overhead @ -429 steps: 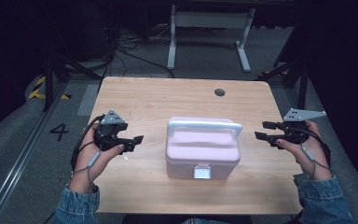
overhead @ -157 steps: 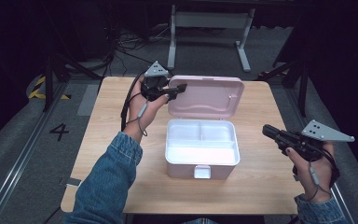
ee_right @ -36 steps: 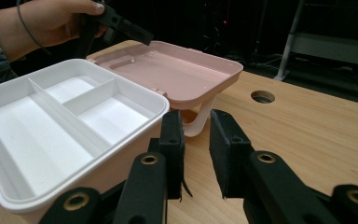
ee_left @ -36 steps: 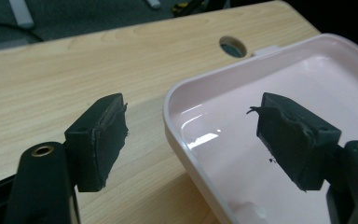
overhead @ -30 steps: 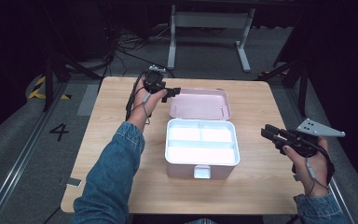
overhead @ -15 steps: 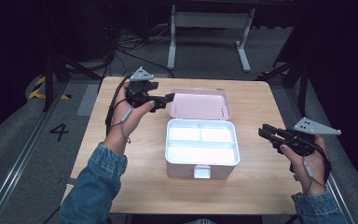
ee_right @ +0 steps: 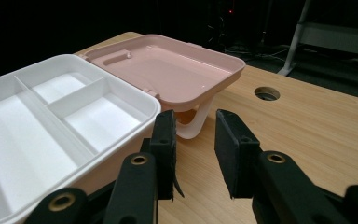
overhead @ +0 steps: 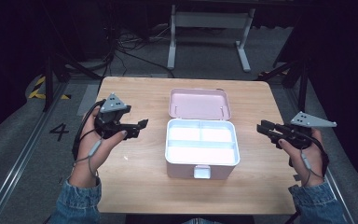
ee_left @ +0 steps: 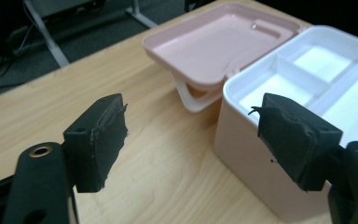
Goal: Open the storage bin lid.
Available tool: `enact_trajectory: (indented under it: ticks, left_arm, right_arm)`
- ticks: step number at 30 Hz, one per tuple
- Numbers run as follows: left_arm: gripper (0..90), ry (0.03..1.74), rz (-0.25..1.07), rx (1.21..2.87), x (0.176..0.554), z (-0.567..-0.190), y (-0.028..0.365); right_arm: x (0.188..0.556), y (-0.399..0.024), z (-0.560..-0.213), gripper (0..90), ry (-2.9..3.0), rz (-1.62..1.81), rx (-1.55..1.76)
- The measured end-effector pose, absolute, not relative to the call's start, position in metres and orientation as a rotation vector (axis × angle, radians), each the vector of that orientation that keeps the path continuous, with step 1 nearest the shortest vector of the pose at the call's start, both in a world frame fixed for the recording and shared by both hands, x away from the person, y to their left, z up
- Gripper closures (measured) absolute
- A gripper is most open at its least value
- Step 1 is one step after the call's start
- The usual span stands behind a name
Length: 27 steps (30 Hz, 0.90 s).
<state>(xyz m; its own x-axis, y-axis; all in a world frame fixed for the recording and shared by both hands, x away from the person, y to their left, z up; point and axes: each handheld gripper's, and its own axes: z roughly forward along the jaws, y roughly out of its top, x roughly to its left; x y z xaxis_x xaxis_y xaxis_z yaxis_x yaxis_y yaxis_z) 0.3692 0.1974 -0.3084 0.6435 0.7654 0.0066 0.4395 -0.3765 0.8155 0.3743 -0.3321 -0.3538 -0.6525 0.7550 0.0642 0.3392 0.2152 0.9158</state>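
Nearest the tabletop's [overhead: 135, 186] front edge stands the white box [overhead: 202, 148], open, its small latch facing forward and its divided tray bare; nothing lies on the wood between it and either hand. The left gripper [overhead: 139, 127] hovers near the left edge, released, jaws spread wide with nothing between them, pointing at the box's left wall. The right gripper [overhead: 262, 128] hangs at the right edge, jaws just eased apart, gripping nothing. Behind the box its pink lid [overhead: 199, 103] lies flung back, with a cable hole [ee_right: 266, 93] in the wood beyond it.

Open box [overhead: 202, 148] blocks table [overhead: 135, 186] centre; both flanks free.
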Motion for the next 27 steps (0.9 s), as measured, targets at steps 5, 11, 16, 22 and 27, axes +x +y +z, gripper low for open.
enact_trajectory:
  ticks: [5,11,16,22,27]
  left_arm:
    - [24.6,1.025,0.521,2.044,0.364,-0.32,0.212]
    - [23.9,1.076,0.461,2.132,0.365,-0.339,0.219]
    - [23.9,1.136,0.424,2.201,0.372,-0.36,0.222]
    - [23.8,1.177,0.418,2.241,0.379,-0.376,0.228]
    - [23.4,1.188,0.31,2.211,0.39,-0.39,0.23]
  right_arm:
    - [0.383,-0.339,-0.357,69.2,2.103,1.419,1.047]
    - [0.39,-0.342,-0.361,67.7,2.152,1.367,1.072]
    - [0.393,-0.346,-0.369,66.8,2.188,1.314,1.105]
    - [0.398,-0.348,-0.38,65.4,2.218,1.281,1.146]
    - [0.399,-0.352,-0.386,63.8,2.221,1.266,1.177]
